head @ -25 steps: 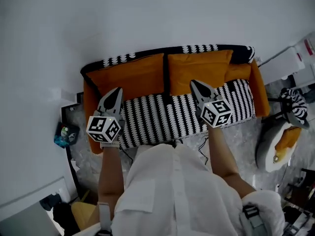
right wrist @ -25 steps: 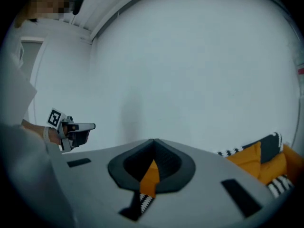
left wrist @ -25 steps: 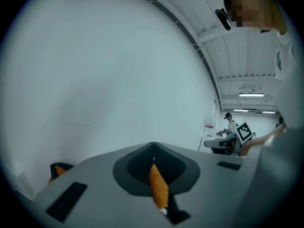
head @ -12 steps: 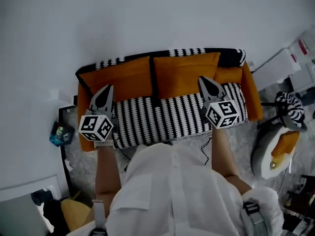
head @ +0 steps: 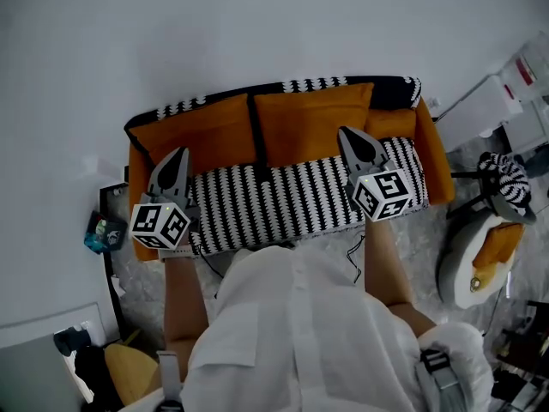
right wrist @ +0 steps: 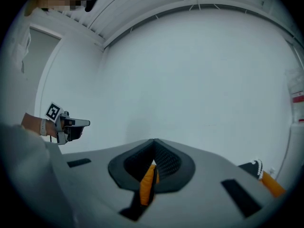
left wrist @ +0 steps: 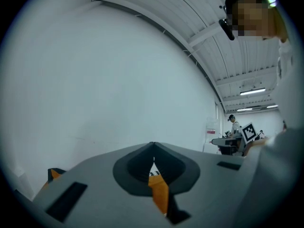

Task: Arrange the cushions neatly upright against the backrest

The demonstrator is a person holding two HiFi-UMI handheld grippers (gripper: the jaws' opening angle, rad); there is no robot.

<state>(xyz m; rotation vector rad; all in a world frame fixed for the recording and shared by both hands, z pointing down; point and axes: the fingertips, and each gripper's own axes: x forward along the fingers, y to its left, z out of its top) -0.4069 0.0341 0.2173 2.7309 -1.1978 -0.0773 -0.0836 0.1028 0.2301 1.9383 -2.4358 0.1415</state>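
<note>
Left tool [head: 176, 154], right tool [head: 345, 133]: both closed, empty; two orange cushions [head: 206, 136] [head: 313, 123] upright against sofa backrest [head: 343, 84].

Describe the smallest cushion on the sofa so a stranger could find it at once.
Find the sofa with the black-and-white striped seat against the white wall. Along its backrest, pass the left big cushion and the right big cushion to the end by the right armrest. The small cushion sits there: orange like them, but much shorter.
</note>
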